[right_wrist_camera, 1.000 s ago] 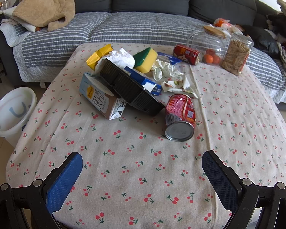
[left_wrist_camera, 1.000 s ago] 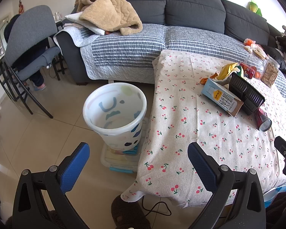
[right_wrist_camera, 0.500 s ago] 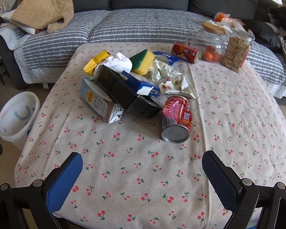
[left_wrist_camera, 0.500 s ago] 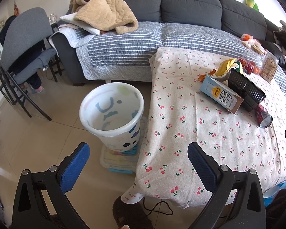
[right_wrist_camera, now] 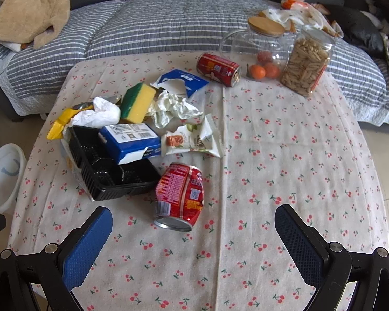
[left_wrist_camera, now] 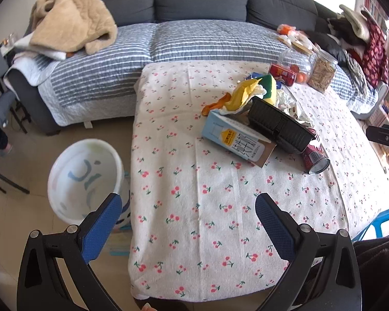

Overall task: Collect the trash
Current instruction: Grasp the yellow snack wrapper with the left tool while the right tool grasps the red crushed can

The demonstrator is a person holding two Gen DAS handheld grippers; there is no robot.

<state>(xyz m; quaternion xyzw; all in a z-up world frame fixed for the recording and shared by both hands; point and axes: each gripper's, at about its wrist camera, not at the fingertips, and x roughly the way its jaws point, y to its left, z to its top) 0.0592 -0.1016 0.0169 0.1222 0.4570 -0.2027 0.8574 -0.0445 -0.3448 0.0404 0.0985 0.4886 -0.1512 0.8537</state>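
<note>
1. Table draped in a white cherry-print cloth (right_wrist_camera: 285,155): it hangs loose over the near edge. Risk: a low sweep by either tool could snag the cloth and drag the whole litter pile.
2. White plastic bin with blue markings (left_wrist_camera: 84,178), lower left of the left view, on the floor beside the table; far left edge of the right view. Risk: it sits well apart from the pile, so anything light may drop short on the carry.
3. Black ribbed plastic tray (right_wrist_camera: 111,165), centre-left, leans on a pale blue milk carton (left_wrist_camera: 236,140) and carries a blue-and-white box (right_wrist_camera: 131,140). Lifting the tray first would likely spill that box.
4. Dented red drinks can (right_wrist_camera: 180,194), lying on its side, open end toward the camera, just above and left of centre between the right gripper (right_wrist_camera: 194,243) fingers. Round and likely to roll if nudged.
5. Right gripper: jaws spread wide, holding nothing.
6. Left gripper (left_wrist_camera: 189,230): likewise wide and empty, low centre, over the table's near edge; trash lies up and to the right.
</note>
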